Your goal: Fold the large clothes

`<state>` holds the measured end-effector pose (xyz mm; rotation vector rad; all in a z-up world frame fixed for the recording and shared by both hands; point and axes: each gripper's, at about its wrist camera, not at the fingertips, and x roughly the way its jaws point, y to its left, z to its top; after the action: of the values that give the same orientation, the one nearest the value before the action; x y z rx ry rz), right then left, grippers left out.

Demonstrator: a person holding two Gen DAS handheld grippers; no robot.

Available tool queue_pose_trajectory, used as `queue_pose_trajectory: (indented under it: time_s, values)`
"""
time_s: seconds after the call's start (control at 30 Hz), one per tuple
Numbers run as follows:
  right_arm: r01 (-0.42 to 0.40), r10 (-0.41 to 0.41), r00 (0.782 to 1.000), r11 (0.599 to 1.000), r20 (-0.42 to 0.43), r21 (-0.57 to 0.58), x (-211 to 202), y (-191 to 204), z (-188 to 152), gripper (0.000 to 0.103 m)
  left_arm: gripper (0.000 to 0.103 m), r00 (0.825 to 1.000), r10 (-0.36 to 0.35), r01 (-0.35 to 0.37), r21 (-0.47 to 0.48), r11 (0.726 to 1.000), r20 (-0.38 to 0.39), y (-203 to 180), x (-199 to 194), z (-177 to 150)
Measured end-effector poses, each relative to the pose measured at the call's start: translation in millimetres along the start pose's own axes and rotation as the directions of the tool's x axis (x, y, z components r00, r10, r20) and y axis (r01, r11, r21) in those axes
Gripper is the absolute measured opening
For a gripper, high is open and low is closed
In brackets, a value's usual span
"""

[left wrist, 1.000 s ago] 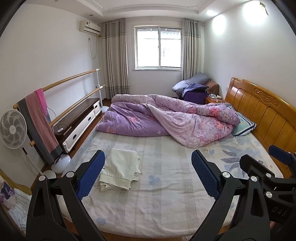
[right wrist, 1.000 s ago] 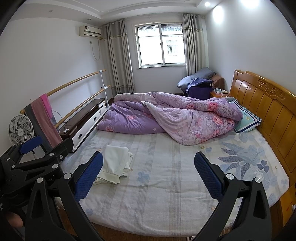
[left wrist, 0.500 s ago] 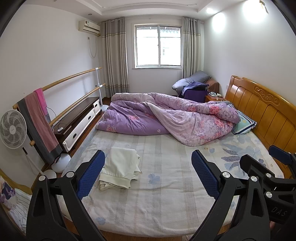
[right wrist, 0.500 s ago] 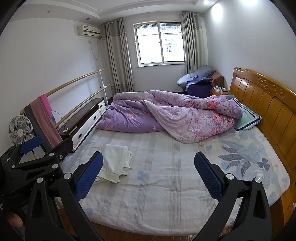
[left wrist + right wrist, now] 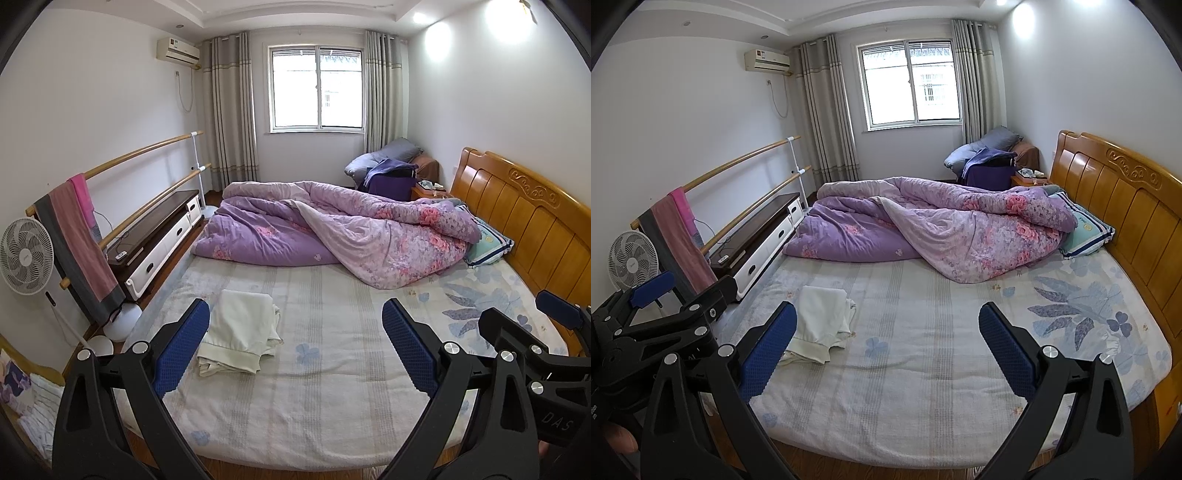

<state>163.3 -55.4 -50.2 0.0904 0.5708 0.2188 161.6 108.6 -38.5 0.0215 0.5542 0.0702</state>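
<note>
**Both tongs spread wide above the near edge of a bed**

The left tongs and right tongs hang side by side, fingers spread wide, holding and touching nothing. A folded white garment lies flat on the bed sheet near the bed's left edge. A crumpled purple quilt fills the far half. The sheet between is bare. A wooden headboard bounds the right side.

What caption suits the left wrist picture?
Open left gripper facing a bed with folded white cloth and purple quilt.
</note>
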Motion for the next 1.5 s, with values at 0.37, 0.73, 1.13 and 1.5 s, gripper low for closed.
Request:
queue_pose_trajectory:
  time_s: [0.37, 0.73, 1.13, 1.5]
  values:
    - [-0.002, 0.002, 1.000, 1.000, -0.001, 0.002, 1.4, 0.5, -0.8, 0.095, 0.095, 1.000, 0.004, -0.004, 0.000, 1.000, -0.002, -0.2, 0.4, 0.6]
    - [-0.029, 0.029, 0.999, 1.000, -0.018, -0.001, 9.8, -10.2, 3.0, 0.095, 0.095, 0.999, 0.033, -0.033, -0.011, 0.999, -0.018, -15.0, 7.6, -2.1]
    - [-0.061, 0.061, 0.997, 0.998, -0.049, -0.008, 26.4, -19.8, 6.1, 0.095, 0.095, 0.997, 0.062, -0.063, -0.026, 0.998, -0.043, -32.9, 26.8, 0.8]
    - [-0.036, 0.034, 0.995, 0.999, -0.089, -0.017, 70.6, 0.6, 12.4, 0.095, 0.095, 0.996, 0.041, -0.044, -0.027, 0.999, -0.077, -6.8, 75.1, 5.5]
